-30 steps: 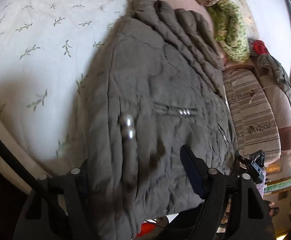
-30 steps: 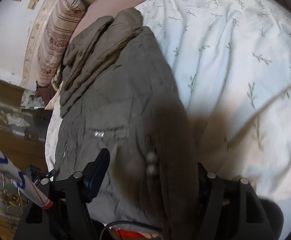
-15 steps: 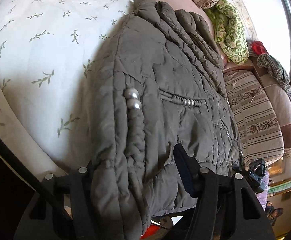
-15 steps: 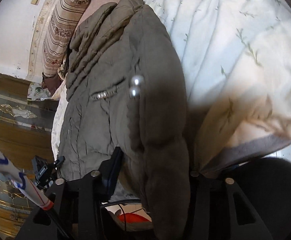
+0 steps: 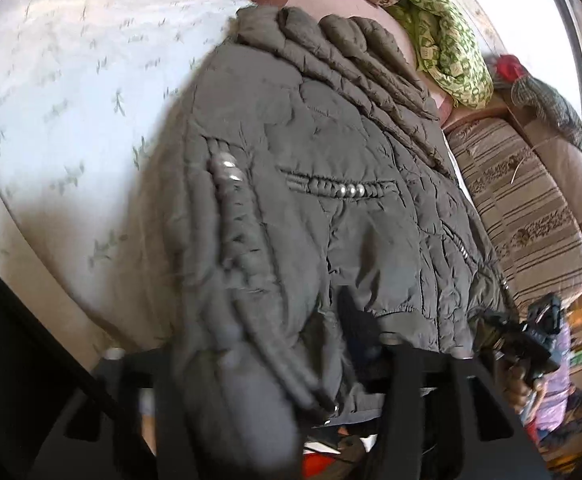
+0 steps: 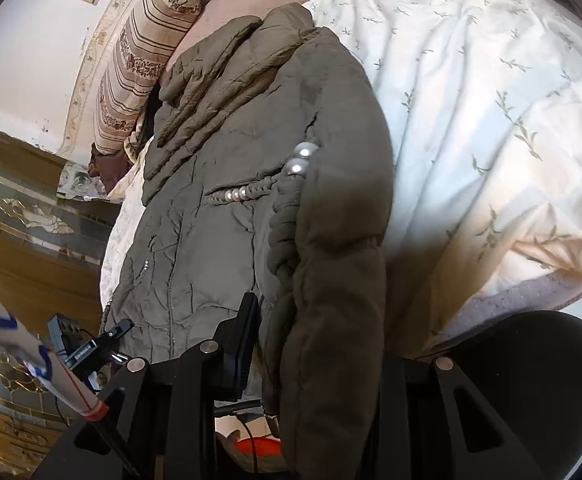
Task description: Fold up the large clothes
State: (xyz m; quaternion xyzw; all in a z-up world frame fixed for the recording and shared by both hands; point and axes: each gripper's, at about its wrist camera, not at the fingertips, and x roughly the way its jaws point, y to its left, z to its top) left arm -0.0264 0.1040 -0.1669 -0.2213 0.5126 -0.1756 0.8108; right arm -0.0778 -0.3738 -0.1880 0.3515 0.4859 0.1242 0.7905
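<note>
padded jacket (image 5: 331, 184): olive-grey, quilted, lying on the bed. its near hem runs between the fingers of both grippers.

left gripper (image 5: 291, 340): the fingers stand about half open with the jacket's thick sleeve edge bunched between them. whether the pads press on the fabric cannot be told; the view is blurred.

right gripper (image 6: 315, 344): the jaws are closing, and the rolled sleeve fold fills the gap between them. the left finger pad (image 6: 243, 344) lies against the fabric.

orientation: the jacket's long axis runs straight away from both grippers, from hem to collar, toward the striped pillows (image 6: 143, 60). both hands are at the hem end, equally near. a pearl trim (image 6: 301, 158) marks the sleeve seam.

surroundings: leaf-print bedsheet (image 6: 491, 100) beside the jacket; green patterned cloth (image 5: 447, 52) beyond the collar.
</note>
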